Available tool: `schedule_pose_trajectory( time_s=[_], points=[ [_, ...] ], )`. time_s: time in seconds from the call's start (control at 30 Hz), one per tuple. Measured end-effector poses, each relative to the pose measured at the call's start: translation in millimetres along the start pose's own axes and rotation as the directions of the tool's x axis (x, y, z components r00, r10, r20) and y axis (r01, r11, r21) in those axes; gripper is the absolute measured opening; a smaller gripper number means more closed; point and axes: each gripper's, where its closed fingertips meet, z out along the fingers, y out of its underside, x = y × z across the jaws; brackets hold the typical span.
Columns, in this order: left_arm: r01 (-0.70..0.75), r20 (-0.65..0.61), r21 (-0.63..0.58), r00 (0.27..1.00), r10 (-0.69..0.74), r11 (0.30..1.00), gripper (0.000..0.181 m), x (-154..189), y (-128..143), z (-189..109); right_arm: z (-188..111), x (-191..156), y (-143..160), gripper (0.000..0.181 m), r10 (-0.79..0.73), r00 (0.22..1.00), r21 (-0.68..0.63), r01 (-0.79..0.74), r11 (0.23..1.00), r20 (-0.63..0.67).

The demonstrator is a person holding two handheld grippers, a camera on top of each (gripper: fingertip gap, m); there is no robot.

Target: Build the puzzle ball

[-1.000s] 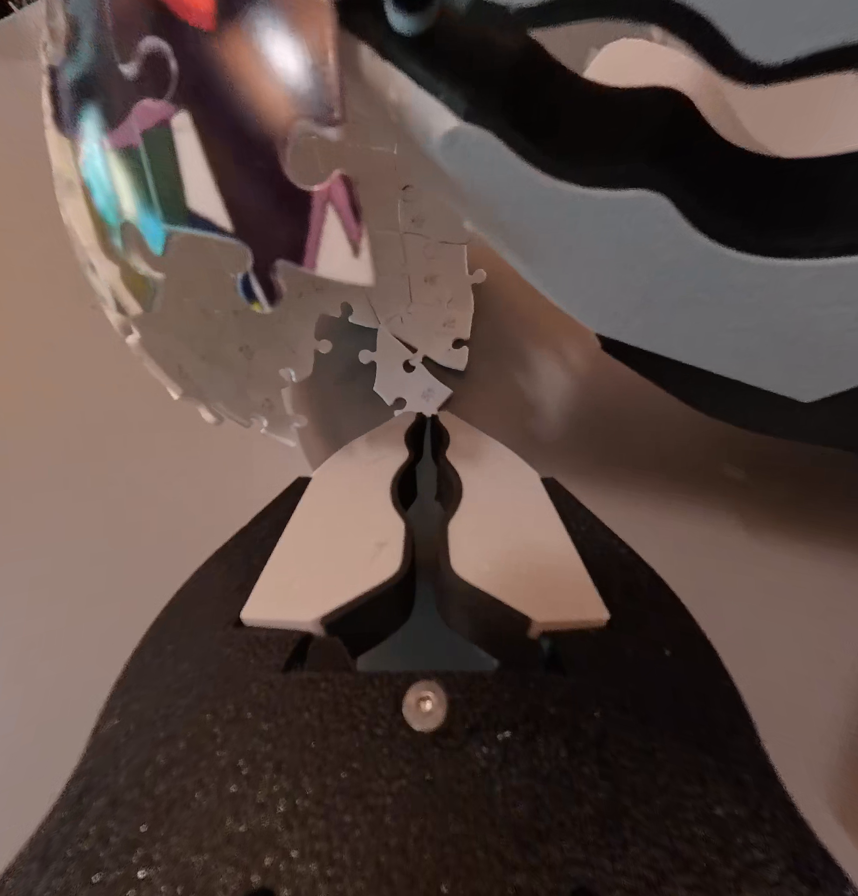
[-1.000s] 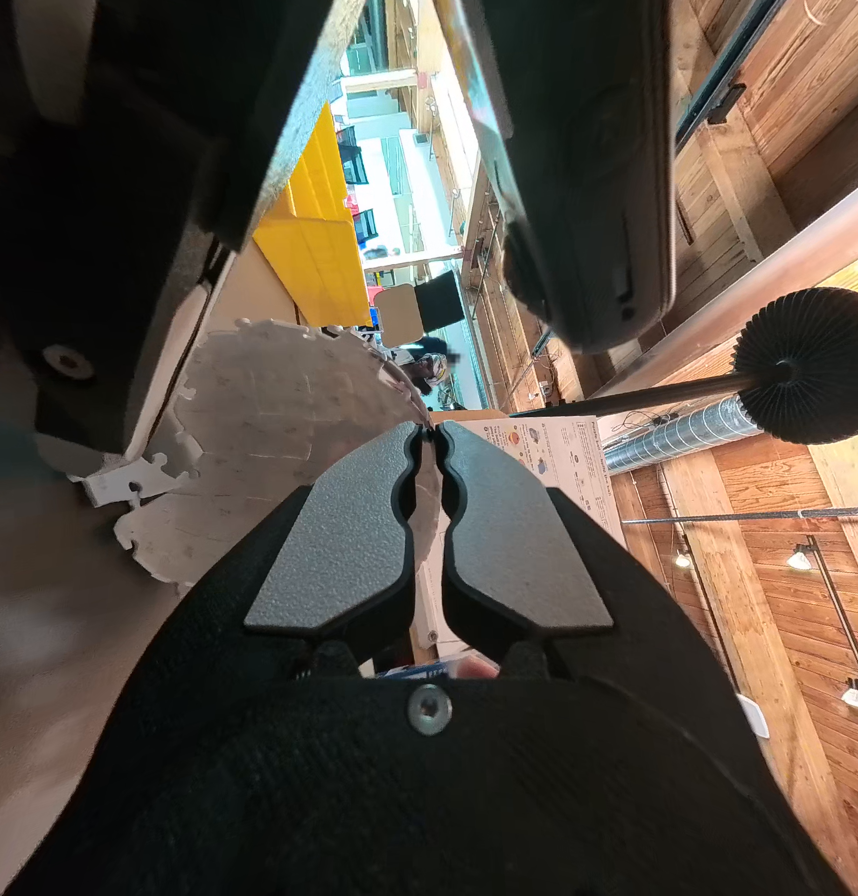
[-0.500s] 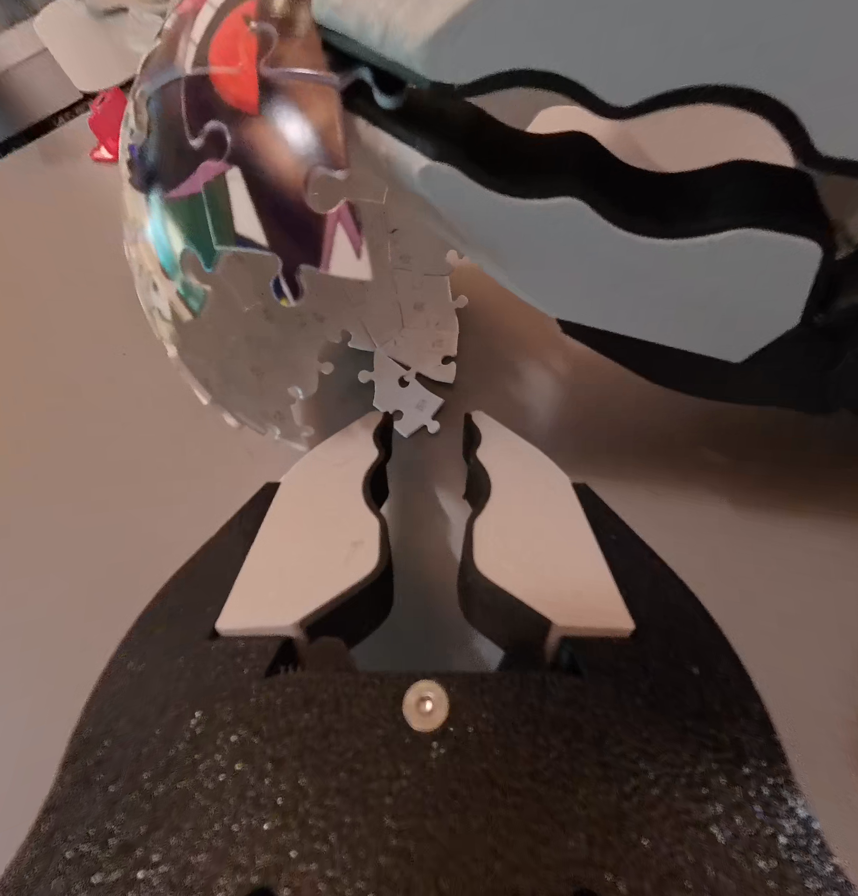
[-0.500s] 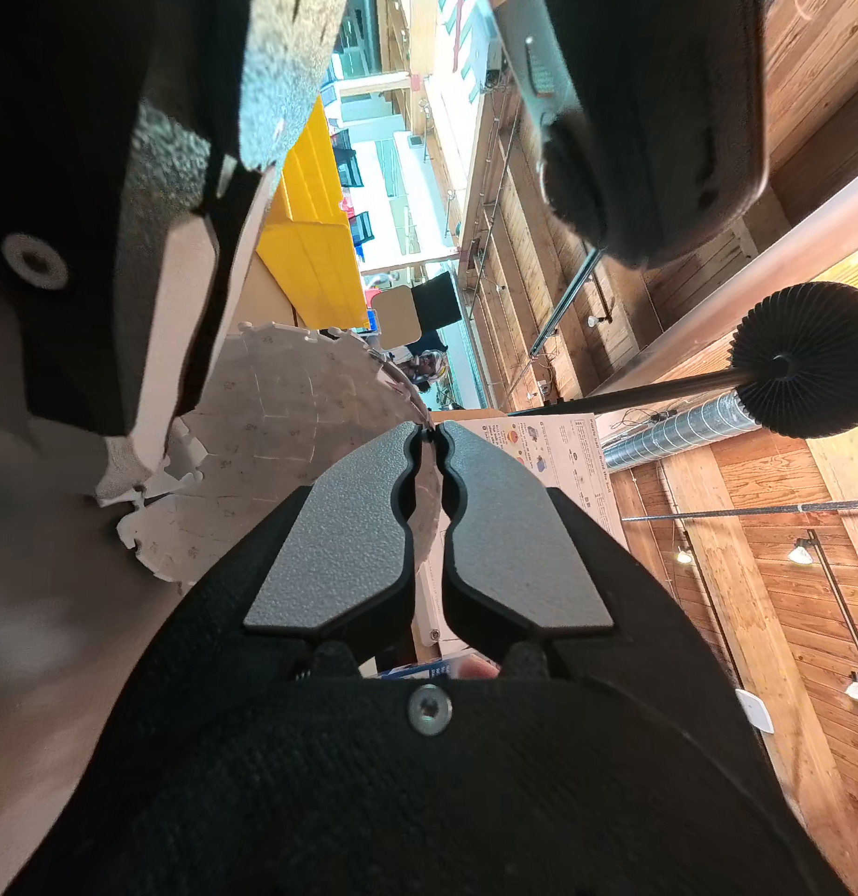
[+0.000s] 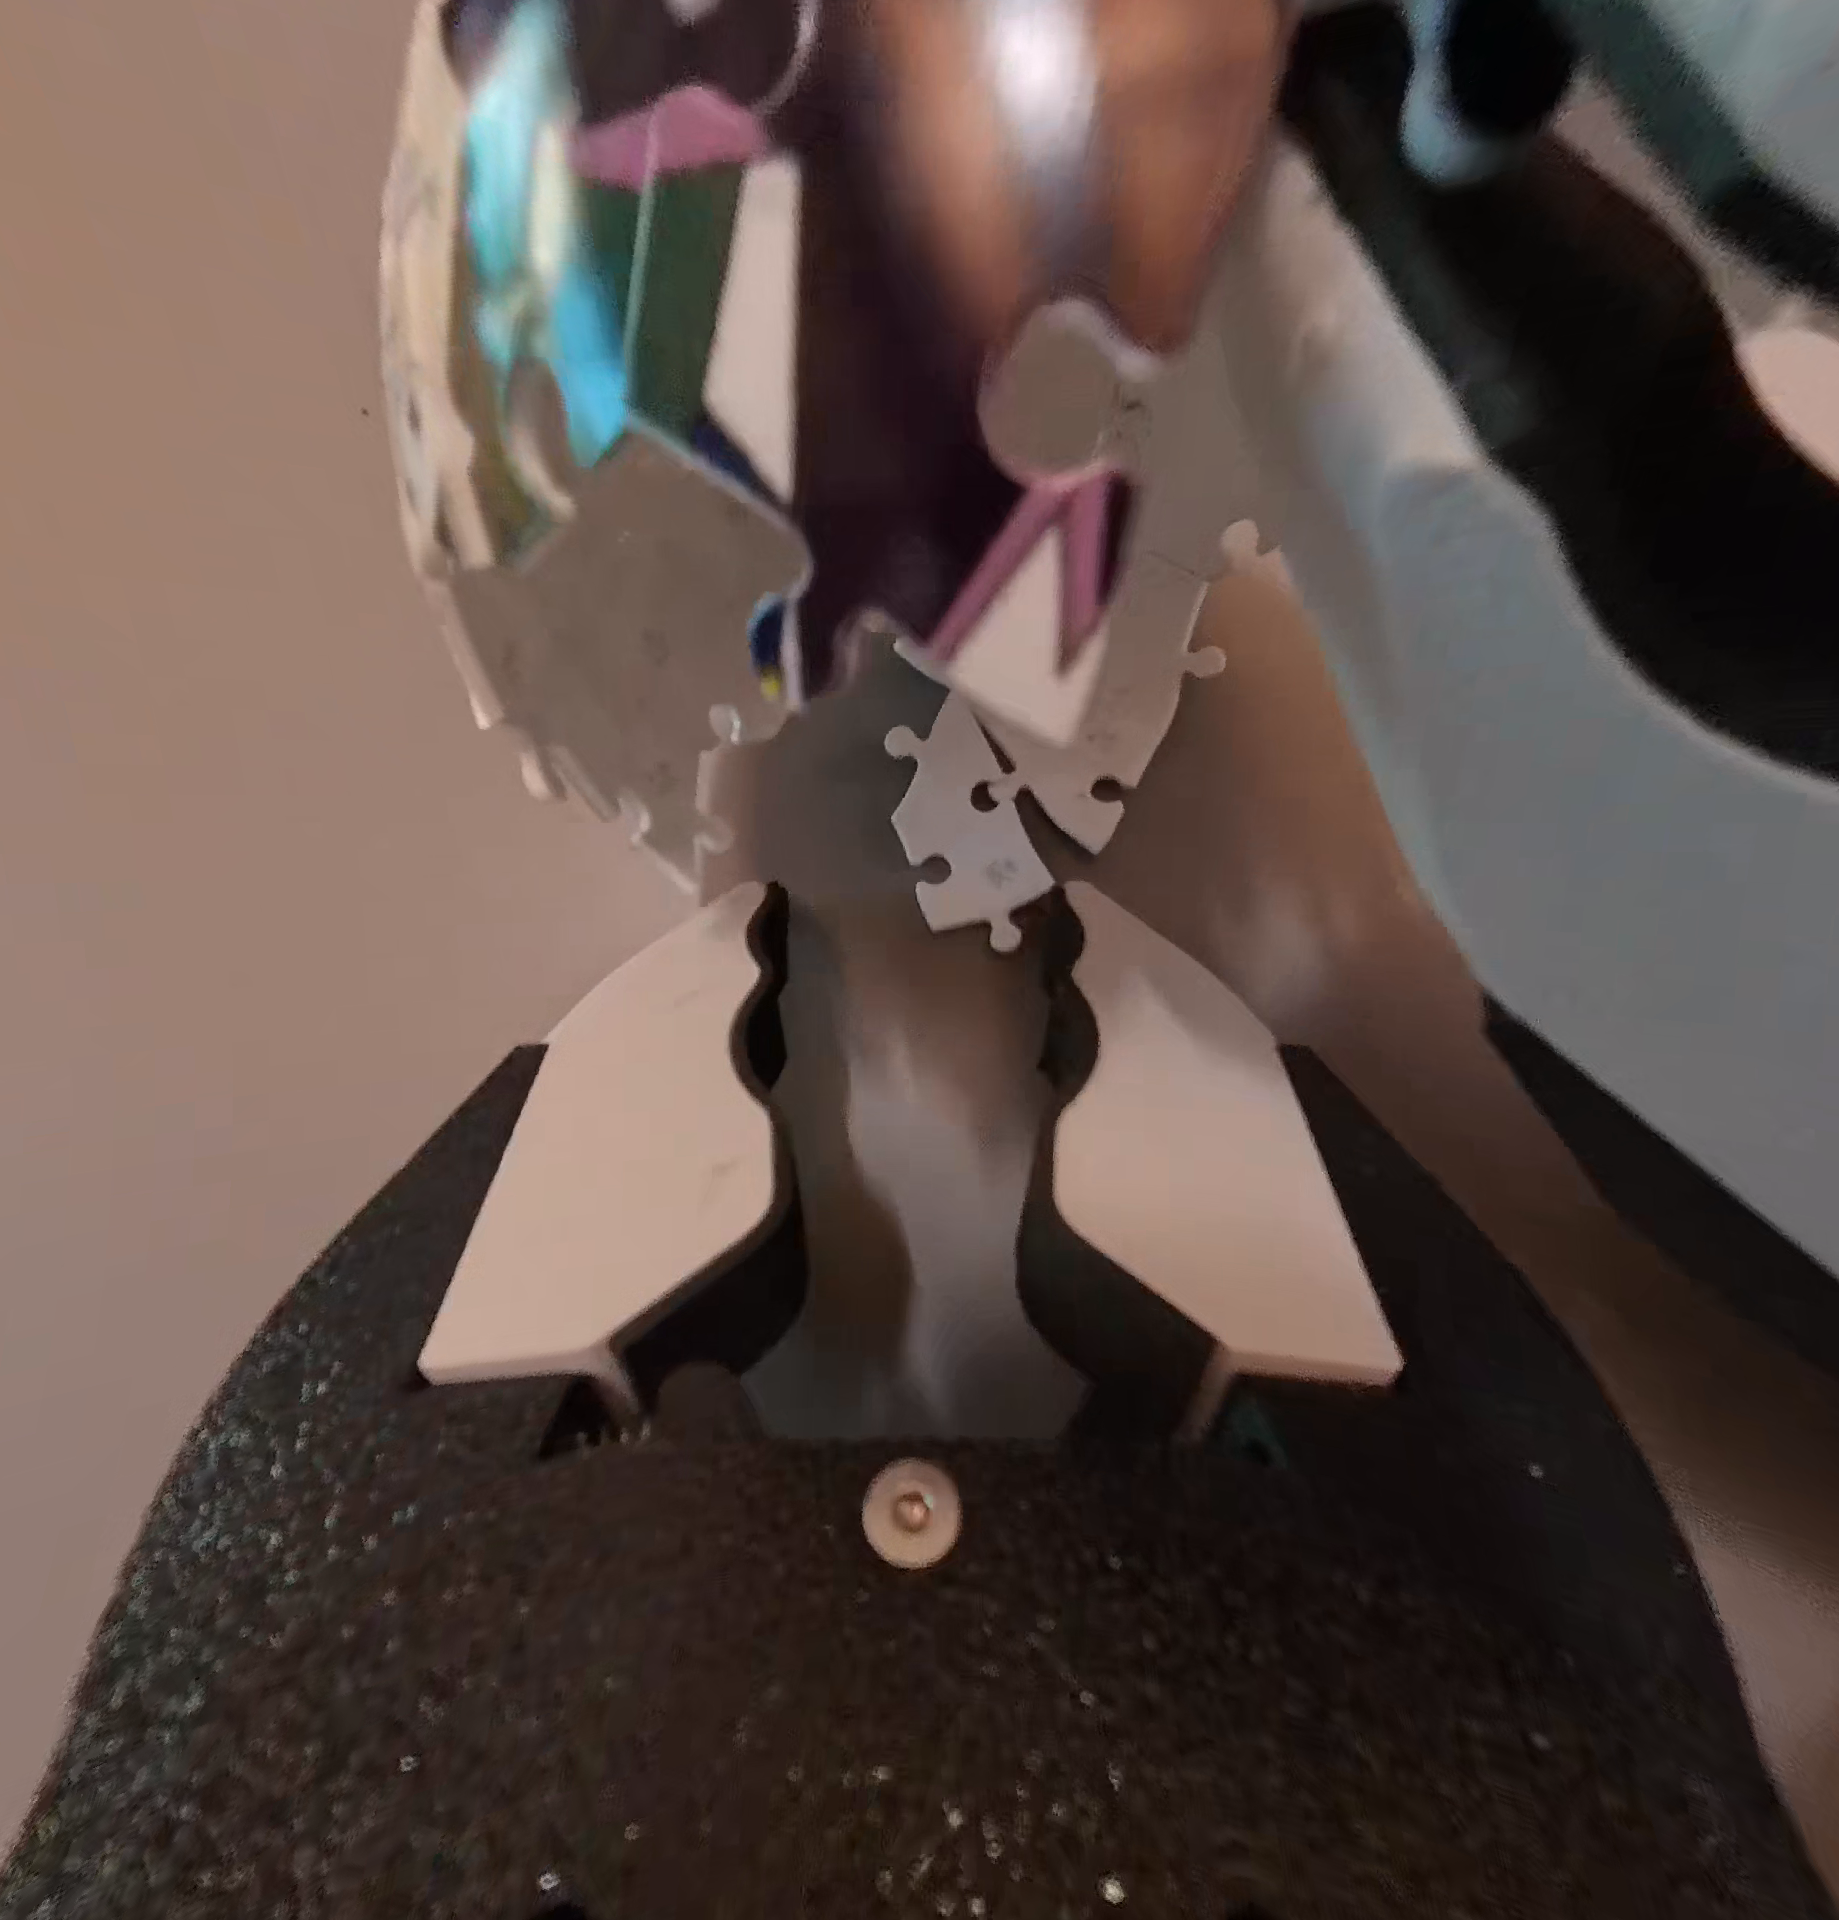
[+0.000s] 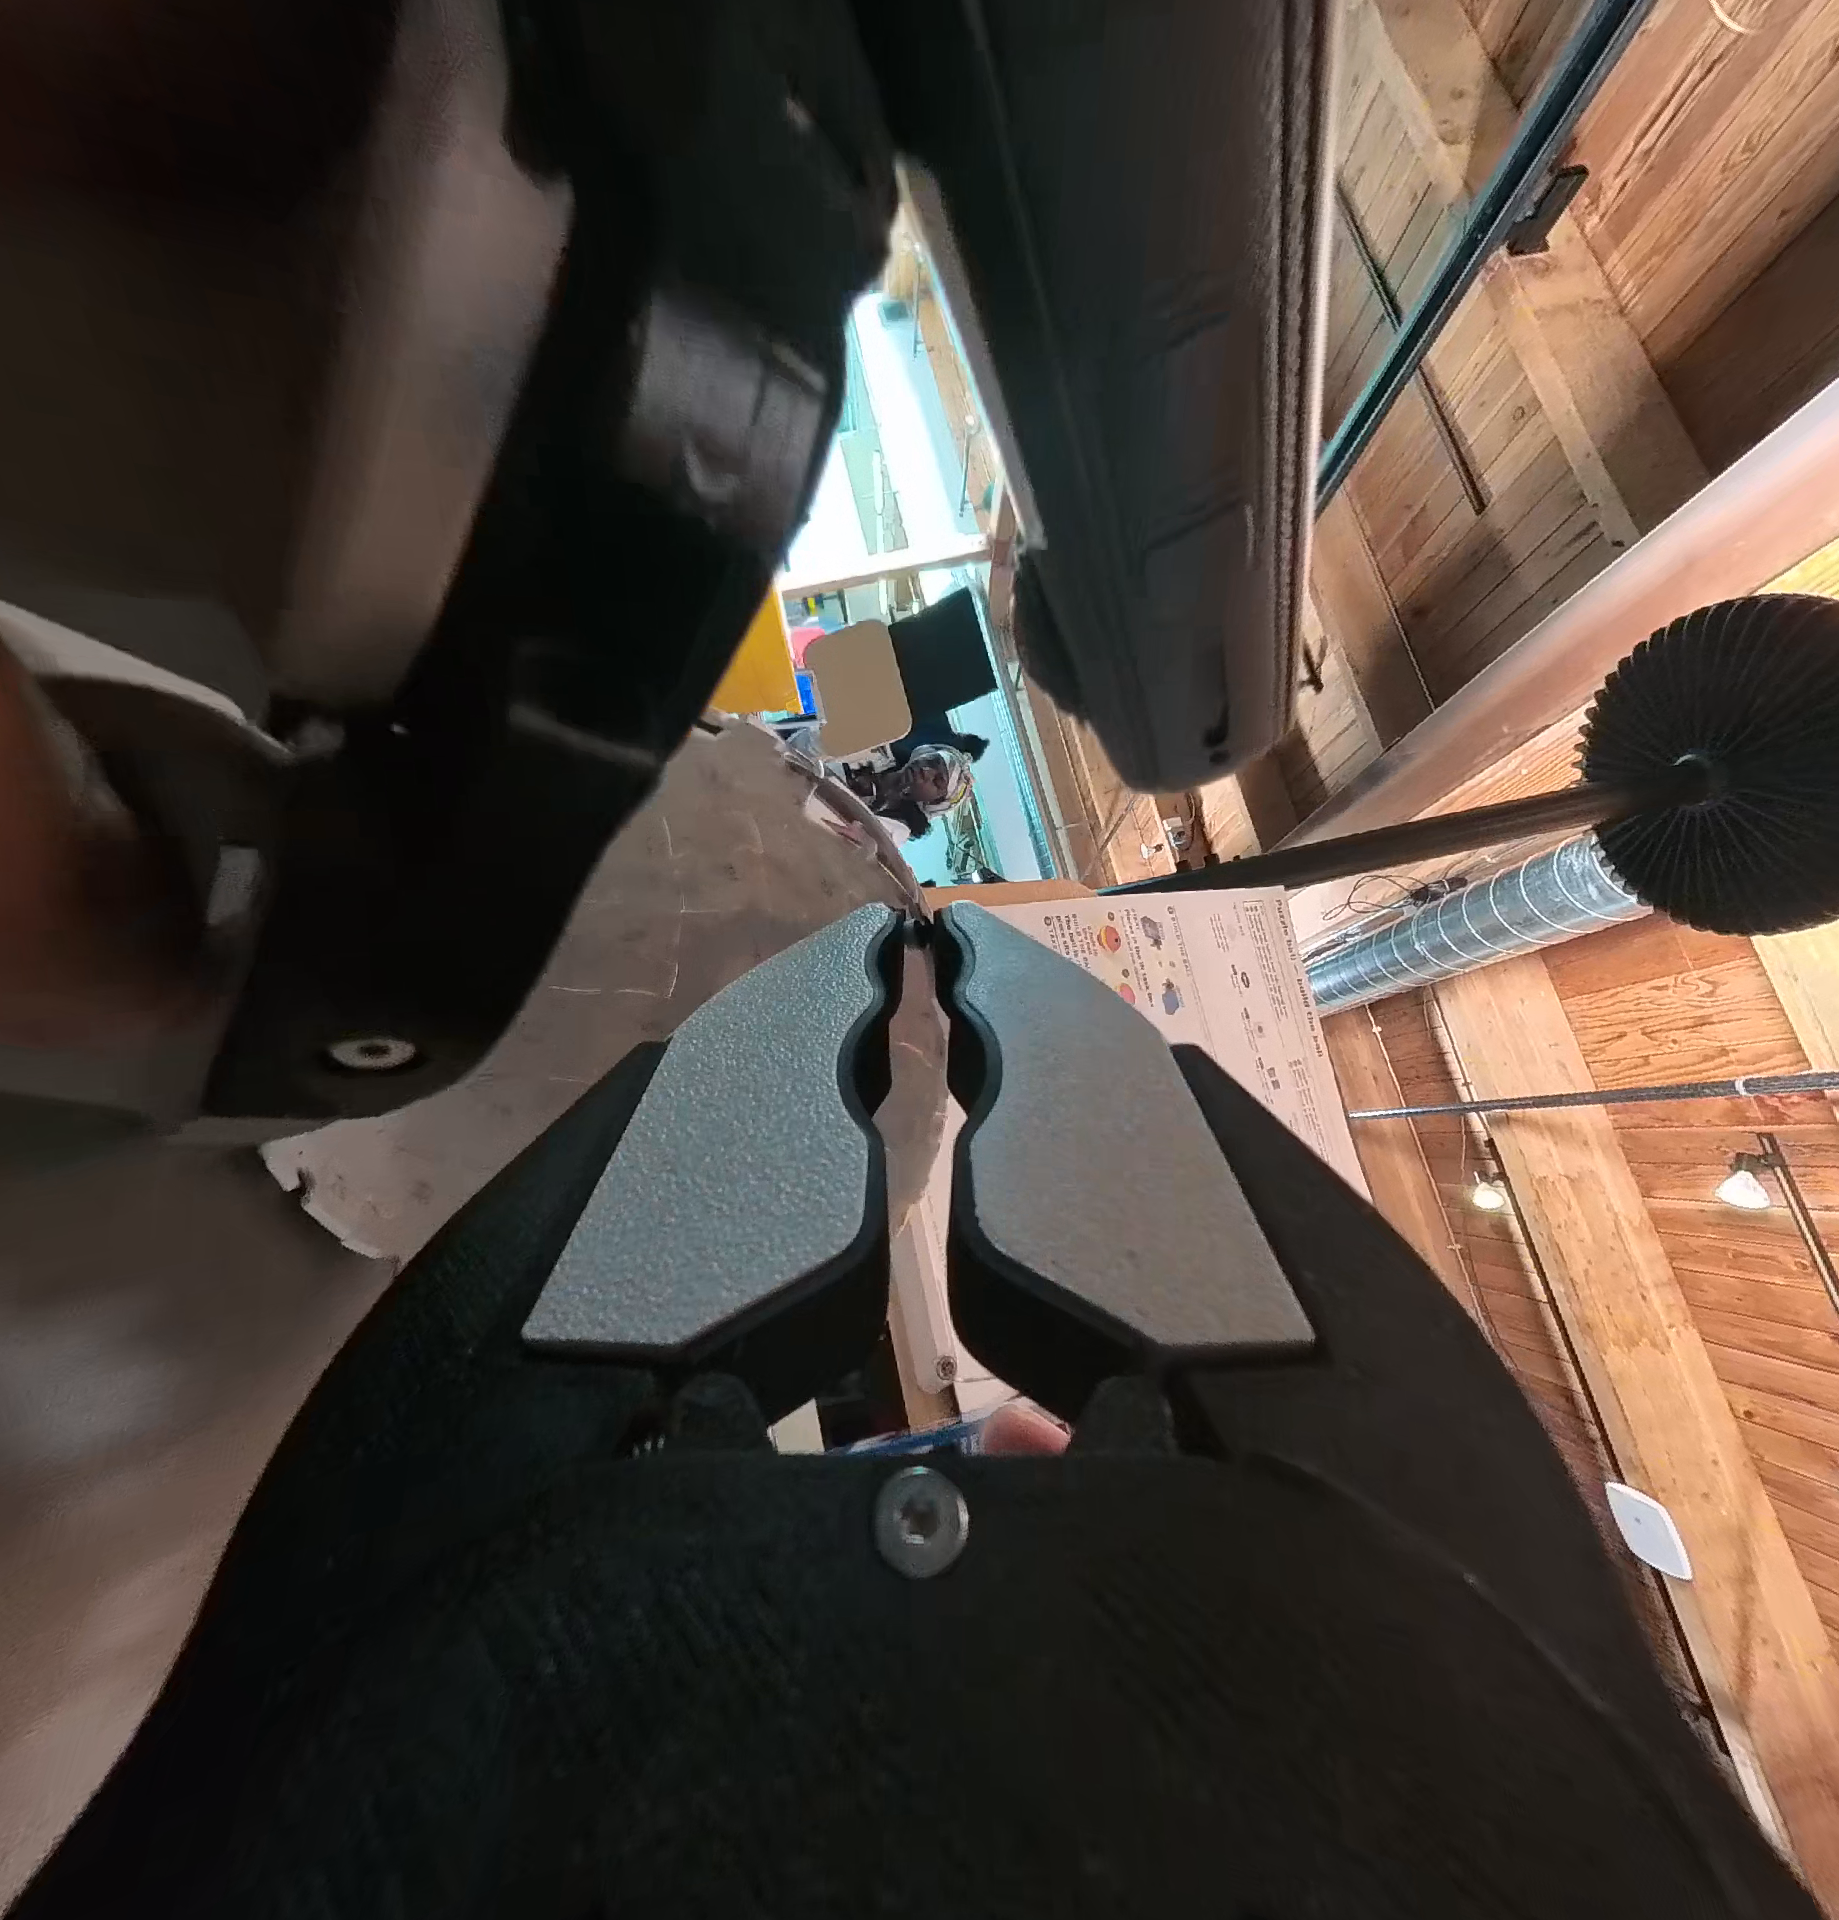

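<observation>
Two grippers: one partial puzzle ball (image 5: 686,436) held between them, above a plain beige counter (image 5: 167,727).
Right gripper (image 6: 927,920): dark fingers (image 6: 728,1164) pressed together on the rim of the shell, whose grey inner face (image 6: 686,904) curves away to their left.
Left gripper (image 5: 915,914): pale fingers (image 5: 624,1164) spread apart and holding nothing, tips just under the shell's lower edge.
Loose piece (image 5: 962,836): grey, hanging at the lower edge beside an unfilled notch, tilted out of line with its neighbours; whether its tabs are fully seated cannot be told.
Step in hand (judged): seating this piece into the shell.
Technique (judged): keep the right grip firm so the shell does not turn; bring the left fingers to the piece's flat faces, not its tabs; press along the curve until the seam lies flush.
Risk (judged): hard pushing may flex the shell and pop adjoining pieces.
Limits: motion blur hides the upper shell.
</observation>
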Motion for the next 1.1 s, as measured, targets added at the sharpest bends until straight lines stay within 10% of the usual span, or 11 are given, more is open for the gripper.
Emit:
schedule_pose_trajectory(
  time_s=[0.33, 0.83, 1.1],
  points=[
    [0.021, -0.013, 0.008, 1.000, -0.021, 1.000, 0.023, -1.2, -3.6, 2.5, -0.1, 1.4, 1.2, 0.005, 0.018, 1.000, 0.001, -0.018, 1.000, 0.001],
    [-0.009, -0.031, -0.001, 0.999, 0.009, 1.000, 0.051, 2.6, -3.1, 4.0, 0.7, 1.9, 3.2, 0.005, 0.030, 1.000, 0.001, -0.030, 1.000, 0.003],
    [-0.018, -0.050, 0.003, 0.999, 0.018, 1.000, 0.021, -4.2, -1.9, 1.4, 0.4, 2.7, 4.0, 0.005, 0.034, 0.999, 0.001, -0.034, 0.999, 0.003]
  ],
)
